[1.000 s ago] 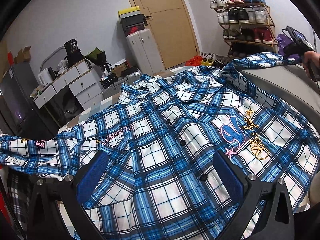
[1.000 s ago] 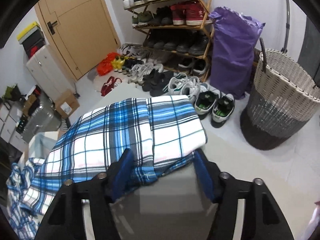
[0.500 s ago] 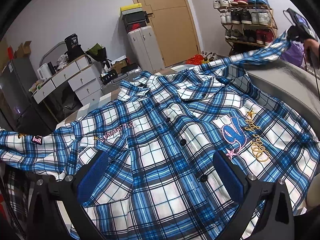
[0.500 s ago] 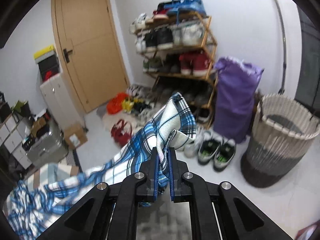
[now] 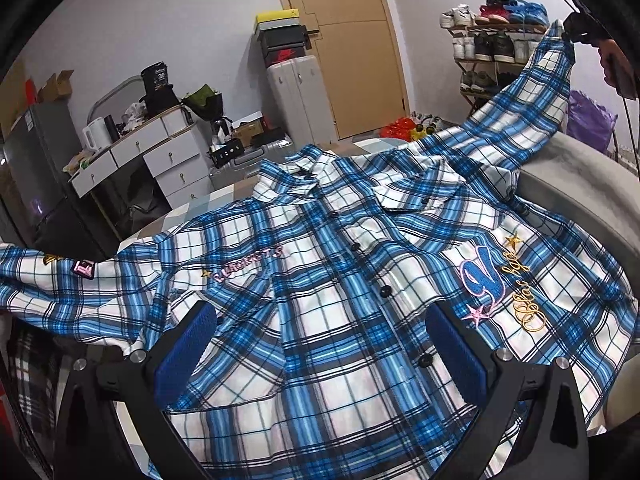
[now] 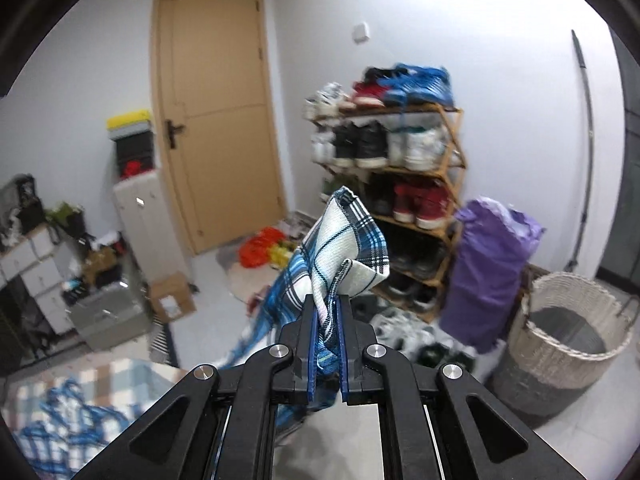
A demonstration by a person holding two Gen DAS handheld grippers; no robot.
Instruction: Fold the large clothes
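A blue plaid shirt (image 5: 328, 280) lies face up, buttoned, spread over a grey bed (image 5: 580, 184). Nearest, the left gripper (image 5: 320, 344) hovers over the shirt's lower front, its blue pads spread wide and holding nothing. Farther off, the right gripper (image 6: 325, 340) has its jaws pressed together, pinching the cuff (image 6: 344, 248) of the shirt's sleeve (image 5: 532, 96), which hangs raised off the bed toward the shoe rack (image 6: 396, 184). The step in hand looks like folding that sleeve inward. Next, the cuff likely needs carrying across the chest and laying flat there without dragging the body askew.
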